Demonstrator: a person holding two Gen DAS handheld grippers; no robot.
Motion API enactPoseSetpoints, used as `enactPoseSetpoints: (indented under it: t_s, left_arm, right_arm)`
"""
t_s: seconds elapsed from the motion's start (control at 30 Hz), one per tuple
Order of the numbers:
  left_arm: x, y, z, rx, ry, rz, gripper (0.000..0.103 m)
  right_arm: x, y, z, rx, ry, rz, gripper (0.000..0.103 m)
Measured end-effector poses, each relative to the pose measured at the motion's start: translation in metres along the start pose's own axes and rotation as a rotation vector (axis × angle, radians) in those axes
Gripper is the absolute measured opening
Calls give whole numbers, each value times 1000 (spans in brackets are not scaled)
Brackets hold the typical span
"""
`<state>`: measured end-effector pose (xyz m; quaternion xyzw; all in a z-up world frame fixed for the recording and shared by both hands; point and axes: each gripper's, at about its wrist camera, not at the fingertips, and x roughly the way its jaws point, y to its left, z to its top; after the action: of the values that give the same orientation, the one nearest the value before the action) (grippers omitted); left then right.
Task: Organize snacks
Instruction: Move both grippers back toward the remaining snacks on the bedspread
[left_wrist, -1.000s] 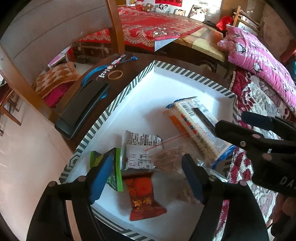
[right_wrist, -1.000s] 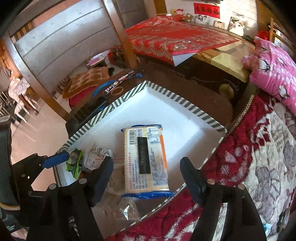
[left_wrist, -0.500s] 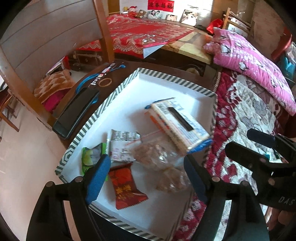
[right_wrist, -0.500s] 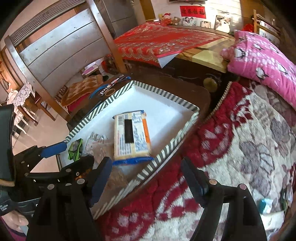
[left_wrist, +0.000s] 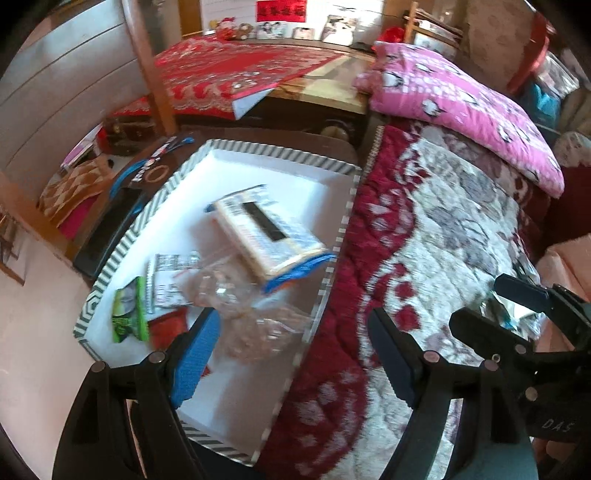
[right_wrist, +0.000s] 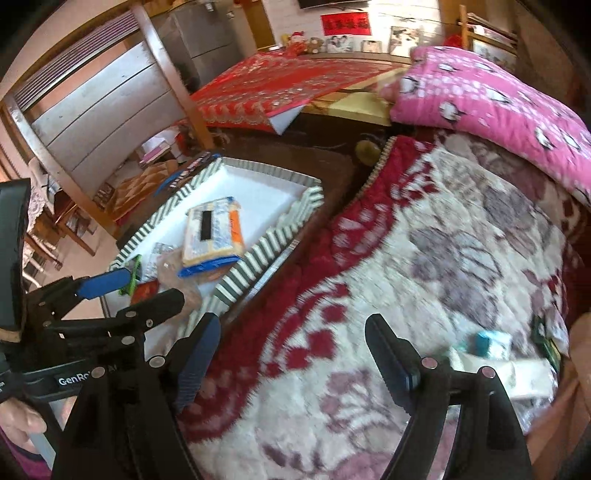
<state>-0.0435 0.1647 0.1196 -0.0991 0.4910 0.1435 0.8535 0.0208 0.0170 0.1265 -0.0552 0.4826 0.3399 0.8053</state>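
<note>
Both jaws spread, empty. Right gripper (right_wrist: 291, 354) over blanket (right_wrist: 424, 258); should've aimed at packets (right_wrist: 495, 343) at 3 o'clock, then tray (right_wrist: 258, 247).

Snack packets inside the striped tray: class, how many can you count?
5: biscuit pack mid-tray, white packet, green packet, red packet, clear bags nearest; more may hide underneath.

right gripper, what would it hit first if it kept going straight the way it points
Most likely the red and cream floral blanket; the right gripper is open and empty above it. Depth is unclear, but nothing else shows between its fingers.
</note>
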Motion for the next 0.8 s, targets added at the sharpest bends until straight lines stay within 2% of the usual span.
enactPoseSetpoints:
  t_s: [0.8]
  left_arm:
    - [7, -111, -14, 176, 35, -90, 81]
  right_arm:
    - [-64, -106, -76, 189, 0, -130, 86]
